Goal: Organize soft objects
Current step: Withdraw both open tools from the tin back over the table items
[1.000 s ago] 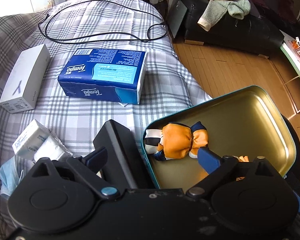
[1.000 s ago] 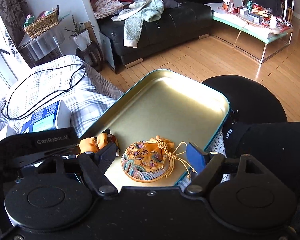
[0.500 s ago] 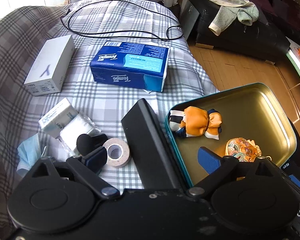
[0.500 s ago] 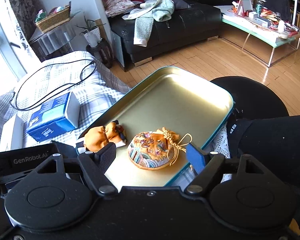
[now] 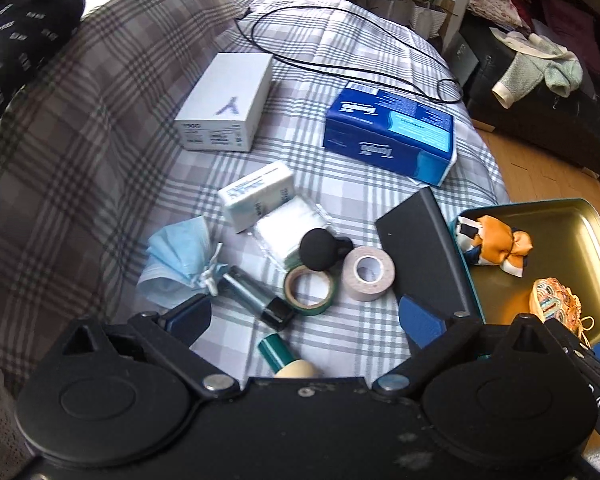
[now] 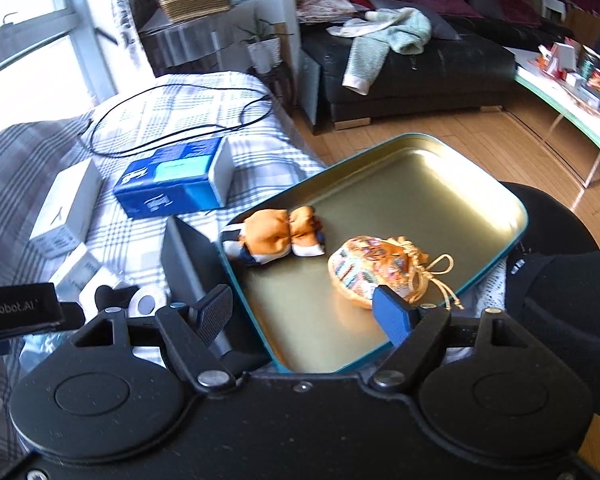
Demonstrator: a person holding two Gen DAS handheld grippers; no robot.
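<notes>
Two soft items sit in the teal-rimmed gold metal tray (image 6: pixel 440 184): an orange-and-white stuffed fabric toy (image 6: pixel 278 236) near its left rim, and an embroidered multicolour drawstring pouch (image 6: pixel 380 270) just right of it, apart from the toy. Right gripper (image 6: pixel 306 314) hangs over the tray's near edge, jaws apart, nothing between them; pouch sits just beyond the blue right finger. Left gripper (image 5: pixel 306 316) is over the plaid bedspread (image 5: pixel 360 208), jaws opening, nothing clamped. Below it: crumpled light-blue face mask (image 5: pixel 180 260), green tape roll (image 5: pixel 310 290), beige tape roll (image 5: pixel 367 274), black foam ball (image 5: pixel 320 248), dark flat lid (image 5: pixel 420 248) touching the tray's left rim.
</notes>
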